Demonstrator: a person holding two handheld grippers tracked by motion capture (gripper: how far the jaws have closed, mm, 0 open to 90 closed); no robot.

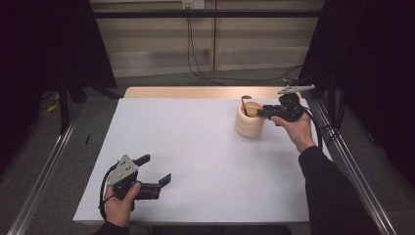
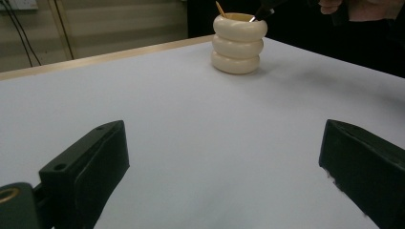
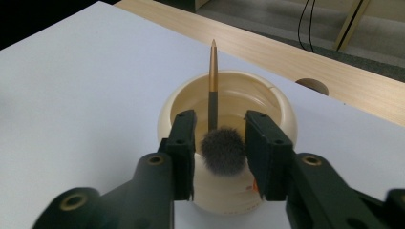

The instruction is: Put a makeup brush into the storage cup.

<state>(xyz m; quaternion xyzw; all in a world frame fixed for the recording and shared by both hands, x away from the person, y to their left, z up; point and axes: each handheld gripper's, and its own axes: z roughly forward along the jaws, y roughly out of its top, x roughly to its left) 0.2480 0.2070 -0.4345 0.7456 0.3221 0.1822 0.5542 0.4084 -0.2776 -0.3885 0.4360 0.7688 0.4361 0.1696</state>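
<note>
A white sheet (image 1: 205,161) covers the table, a strip of bare wood (image 1: 195,92) showing along its far edge; black curtains hang on both sides and cables run down the pale back wall. The cream ringed holder (image 1: 249,121) stands far right. The right gripper (image 3: 218,143) hangs over it, jaws slightly apart around the makeup brush (image 3: 222,150); whether they touch its bristles is unclear. The left gripper (image 1: 155,170) rests near the front edge, wide open, empty.
</note>
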